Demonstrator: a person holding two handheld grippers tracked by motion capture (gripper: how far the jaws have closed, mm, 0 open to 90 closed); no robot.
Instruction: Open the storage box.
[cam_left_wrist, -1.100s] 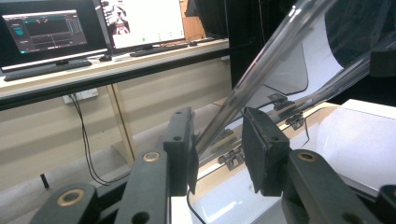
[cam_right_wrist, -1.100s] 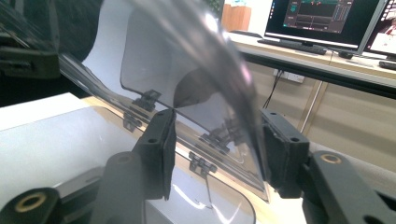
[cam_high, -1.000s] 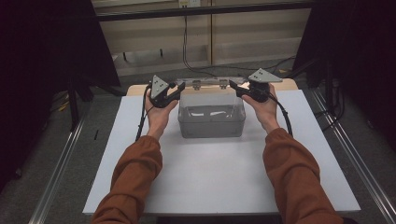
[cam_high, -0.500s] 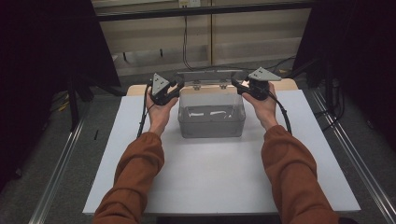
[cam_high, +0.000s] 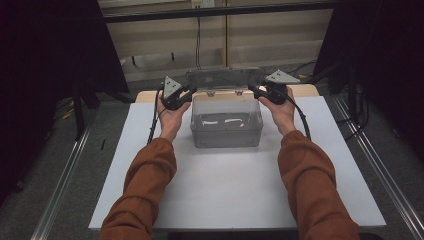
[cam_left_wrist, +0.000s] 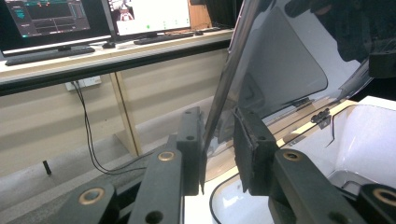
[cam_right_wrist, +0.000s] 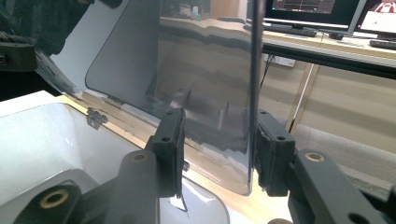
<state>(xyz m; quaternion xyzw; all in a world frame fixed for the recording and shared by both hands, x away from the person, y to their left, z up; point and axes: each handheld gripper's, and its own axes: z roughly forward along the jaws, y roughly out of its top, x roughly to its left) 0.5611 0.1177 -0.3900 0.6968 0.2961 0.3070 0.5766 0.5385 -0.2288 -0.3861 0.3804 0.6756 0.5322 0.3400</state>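
Observation:
A clear plastic box (cam_high: 226, 131) stands on the white table, its hinged lid (cam_high: 225, 79) swung up nearly upright at the back. My left gripper (cam_high: 186, 94) holds the lid's left edge and my right gripper (cam_high: 255, 90) holds its right edge. In the left gripper view the lid (cam_left_wrist: 280, 60) runs edge-on between the jaws of the left gripper (cam_left_wrist: 218, 116), which have just been closing on it. In the right gripper view the lid (cam_right_wrist: 205, 60) sits between the jaws of the right gripper (cam_right_wrist: 219, 114), which have also been closing. The box's open inside (cam_right_wrist: 42, 140) lies below.
The white tabletop (cam_high: 225, 195) reaches toward the person. A wooden shelf edge (cam_high: 305, 90) lies behind the box. Metal rails (cam_high: 65, 175) run along both sides of the table. Monitors (cam_left_wrist: 51, 18) and hanging cables (cam_left_wrist: 88, 126) stand beyond the table.
The lid has swung up from a low tilt to nearly upright between the two grippers. Both hands have stayed almost where they were.

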